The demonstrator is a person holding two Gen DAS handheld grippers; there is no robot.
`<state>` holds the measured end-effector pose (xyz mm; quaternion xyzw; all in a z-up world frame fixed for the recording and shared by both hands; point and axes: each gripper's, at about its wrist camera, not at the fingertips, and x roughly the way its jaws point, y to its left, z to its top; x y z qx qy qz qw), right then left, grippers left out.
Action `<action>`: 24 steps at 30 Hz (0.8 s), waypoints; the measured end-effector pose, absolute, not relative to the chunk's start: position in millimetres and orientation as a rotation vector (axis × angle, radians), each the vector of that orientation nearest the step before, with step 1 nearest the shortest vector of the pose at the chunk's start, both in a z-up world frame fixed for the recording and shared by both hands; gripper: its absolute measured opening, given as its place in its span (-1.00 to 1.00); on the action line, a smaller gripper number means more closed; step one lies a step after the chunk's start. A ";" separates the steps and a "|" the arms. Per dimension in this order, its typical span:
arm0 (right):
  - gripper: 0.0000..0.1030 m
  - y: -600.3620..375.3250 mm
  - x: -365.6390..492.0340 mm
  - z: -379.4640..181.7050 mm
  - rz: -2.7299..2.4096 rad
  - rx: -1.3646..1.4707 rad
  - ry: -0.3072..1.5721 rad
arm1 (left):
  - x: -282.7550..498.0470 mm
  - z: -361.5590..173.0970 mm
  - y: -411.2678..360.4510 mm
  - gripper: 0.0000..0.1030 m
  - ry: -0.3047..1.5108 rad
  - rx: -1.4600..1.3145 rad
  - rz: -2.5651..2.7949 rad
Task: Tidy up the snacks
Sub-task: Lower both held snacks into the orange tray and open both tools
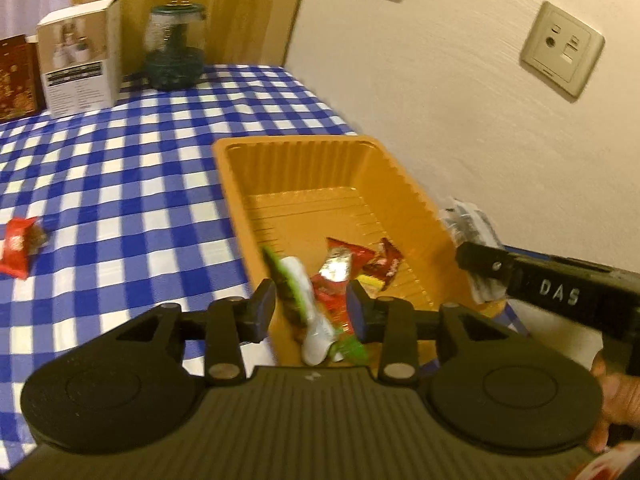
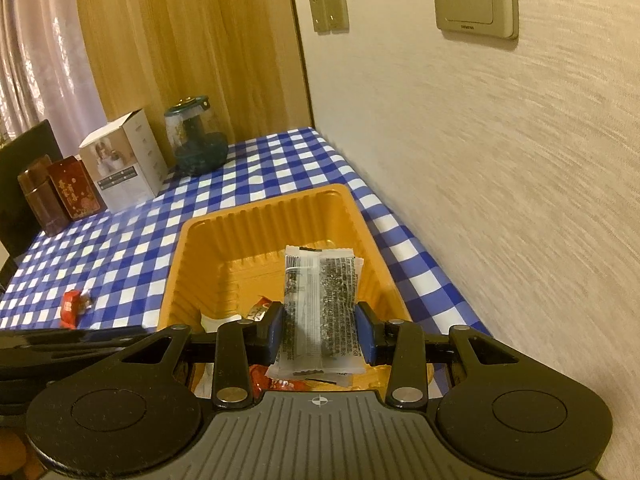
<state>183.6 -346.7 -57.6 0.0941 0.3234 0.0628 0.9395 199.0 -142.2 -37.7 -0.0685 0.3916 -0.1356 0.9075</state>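
- Left tool [image 1: 311, 312]: pads apart, a green-white packet [image 1: 308, 300] between them and blurred, seemingly dropping free; no grip evident.
- Right tool [image 2: 320, 336]: pads against the sides of a clear packet [image 2: 320, 300] with dark print, clamped on it and poised over the tray's near end.
- Orange tray [image 2: 264, 216]: several red wrappers [image 1: 360, 264] heaped at the near end, far half bare.
- Step in hand, by judgement: dropping snacks into the tray, left release under way, right release not yet done.
- Next move likely calls for: parting the right pads above the tray floor, clear of the left tool just beside it; then reaching left for the red snack [image 1: 18, 248] lying alone on the checked worktop [image 1: 120, 160].
- Edges: wall [image 2: 500, 200] near the tray's right rim, so little room on that side; ribbed tray walls steep, a low approach risks catching the rim.
- Open room: broad bare cloth left of the tray, between it and the red snack.
- Far end: white box [image 2: 124, 160], glass jar [image 2: 194, 136] and red tins [image 2: 76, 188], well apart from the work.
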 end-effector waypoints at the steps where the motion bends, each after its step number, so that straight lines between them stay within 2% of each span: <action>1: -0.25 -346.9 183.9 -57.4 0.130 0.194 0.660 | 197.3 -37.6 -138.2 -0.30 0.809 -0.145 -0.269; 5: -0.25 -344.9 185.2 -56.2 0.145 0.195 0.657 | 192.2 -37.8 -127.1 -0.09 0.810 -0.164 -0.248; 11: -0.25 -340.9 192.5 -55.9 0.160 0.216 0.658 | 189.0 -36.8 -121.1 0.01 0.804 -0.175 -0.246; 14: -0.22 -348.7 199.0 -59.2 0.181 0.309 0.643 | 187.0 -36.6 -117.8 0.11 0.802 -0.175 -0.241; 15: 0.02 -352.3 201.4 -60.6 0.179 0.340 0.648 | 186.1 -36.6 -116.8 0.15 0.800 -0.173 -0.238; 17: 0.33 -358.2 200.8 -60.8 0.148 0.370 0.638 | 183.5 -36.5 -113.8 0.15 0.798 -0.172 -0.234; 24: 0.33 -364.2 185.0 -56.3 0.124 0.382 0.636 | 171.0 -34.8 -101.8 0.27 0.796 -0.182 -0.206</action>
